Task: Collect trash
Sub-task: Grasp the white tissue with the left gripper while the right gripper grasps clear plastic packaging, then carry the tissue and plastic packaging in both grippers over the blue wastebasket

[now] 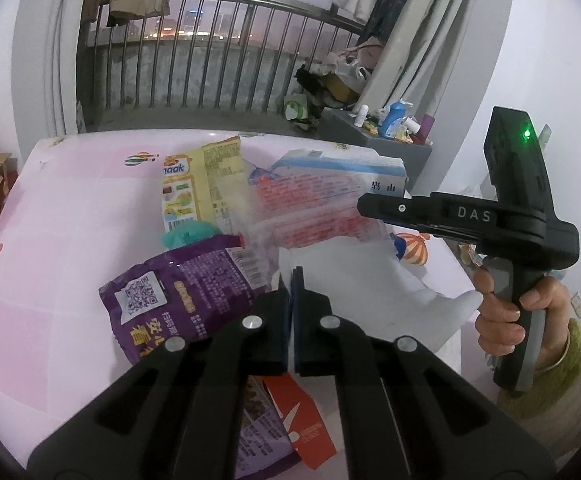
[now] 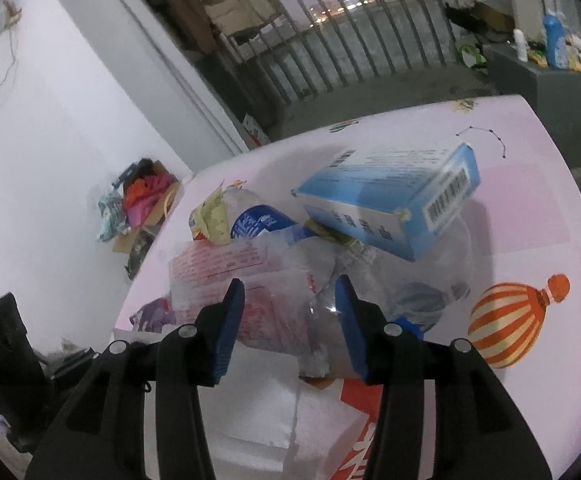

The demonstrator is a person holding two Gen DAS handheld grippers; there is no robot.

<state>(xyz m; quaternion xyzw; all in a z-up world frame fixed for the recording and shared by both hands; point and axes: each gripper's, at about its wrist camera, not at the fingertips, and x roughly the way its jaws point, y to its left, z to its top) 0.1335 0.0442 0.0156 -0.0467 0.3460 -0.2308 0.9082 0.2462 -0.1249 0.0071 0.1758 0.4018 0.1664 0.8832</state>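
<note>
A pile of trash lies on the pink table [image 1: 70, 220]. It holds a purple snack bag [image 1: 186, 300], a yellow wrapper [image 1: 202, 184], a clear plastic bag with red print [image 1: 310, 208], and a blue and white carton [image 1: 346, 168]. My left gripper [image 1: 291, 280] is shut and empty, above the purple bag's edge. My right gripper [image 2: 290, 300] is open, its blue pads either side of the clear printed bag [image 2: 250, 276]. The blue carton [image 2: 390, 204] sits tilted on top of the pile in the right wrist view. The right gripper [image 1: 364, 202] also shows in the left wrist view.
White foam pieces [image 1: 362, 280] and an orange card [image 1: 302, 412] lie near me. A grey cabinet [image 1: 370, 140] with bottles stands beyond the table. A balcony railing [image 1: 210, 60] is behind. Bags and clothes sit on the floor [image 2: 142, 200] at left.
</note>
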